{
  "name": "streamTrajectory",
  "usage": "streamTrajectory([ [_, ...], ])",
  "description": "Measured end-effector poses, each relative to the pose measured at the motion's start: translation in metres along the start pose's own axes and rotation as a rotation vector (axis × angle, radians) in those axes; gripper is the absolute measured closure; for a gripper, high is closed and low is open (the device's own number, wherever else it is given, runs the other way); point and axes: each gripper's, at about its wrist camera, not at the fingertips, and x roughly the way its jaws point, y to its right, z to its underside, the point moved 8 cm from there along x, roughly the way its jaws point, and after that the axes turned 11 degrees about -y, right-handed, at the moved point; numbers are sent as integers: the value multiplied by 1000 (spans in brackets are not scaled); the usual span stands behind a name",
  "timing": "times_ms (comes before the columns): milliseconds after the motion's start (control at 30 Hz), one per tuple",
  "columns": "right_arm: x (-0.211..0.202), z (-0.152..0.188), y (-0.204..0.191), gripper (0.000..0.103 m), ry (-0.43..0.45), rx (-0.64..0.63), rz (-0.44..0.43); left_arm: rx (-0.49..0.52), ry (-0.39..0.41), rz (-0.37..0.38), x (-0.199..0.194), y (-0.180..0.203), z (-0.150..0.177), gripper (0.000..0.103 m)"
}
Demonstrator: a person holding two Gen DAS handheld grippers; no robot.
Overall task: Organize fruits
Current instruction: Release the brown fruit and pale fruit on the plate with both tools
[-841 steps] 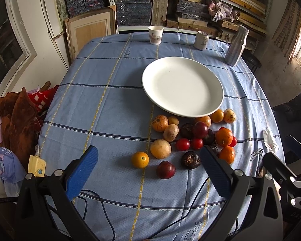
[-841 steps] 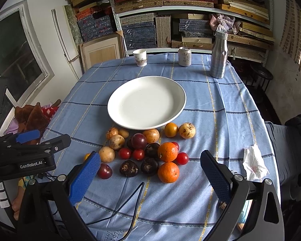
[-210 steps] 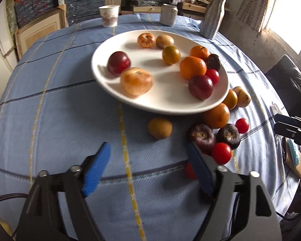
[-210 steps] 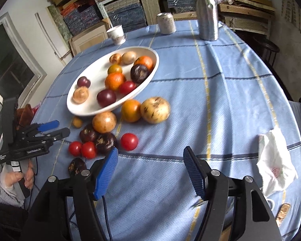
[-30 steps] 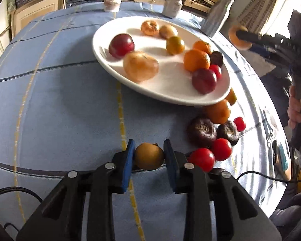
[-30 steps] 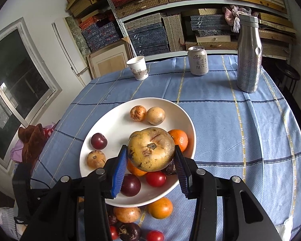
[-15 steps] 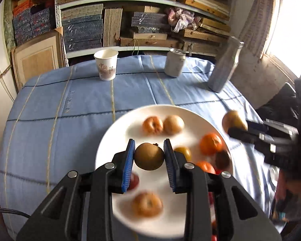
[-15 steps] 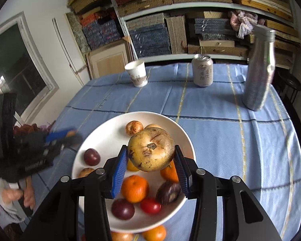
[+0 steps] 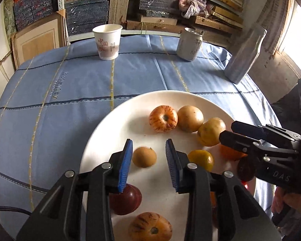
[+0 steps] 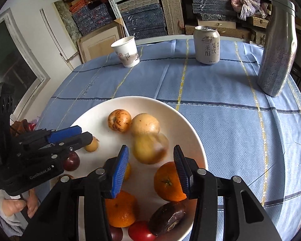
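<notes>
A white plate (image 9: 114, 120) on the blue tablecloth holds several fruits. My left gripper (image 9: 148, 152) is open above the plate, and a small brown fruit (image 9: 144, 157) lies free on the plate between its blue pads. My right gripper (image 10: 150, 156) is open too, and a large yellow fruit (image 10: 149, 150), blurred, sits on the plate (image 10: 190, 132) just beyond its pads. A striped apple (image 9: 163, 118) and a tan fruit (image 9: 190, 118) lie further back. Oranges (image 10: 166, 182), a dark fruit (image 10: 167, 219) and a red tomato (image 10: 139, 232) lie near the right gripper.
A paper cup (image 9: 107, 41), a drink can (image 9: 189, 44) and a tall metal bottle (image 9: 244, 56) stand at the table's far edge. Shelves of boxes rise behind. The right gripper body (image 9: 266, 152) reaches in over the plate's right side.
Both grippers have come down over the plate and opened. The small brown fruit has left the left gripper and the large yellow fruit has left the right one; both lie on the plate.
</notes>
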Motion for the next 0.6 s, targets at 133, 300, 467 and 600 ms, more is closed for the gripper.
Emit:
streamTrajectory([
  [133,-32,-5,-6,55,64,-20,-1,-2,33,-5,-20,-2,4,57],
  [300,-90,-2,-13,55,168,-44,-9,7,75,-5,-60,-3,22,55],
  [467,-127,35,-11,51,207,-38,-4,17,87,3,-90,3,64,49],
  [600,-132,77,-4,47,187,-5,-9,62,54,1,-94,17,112,48],
])
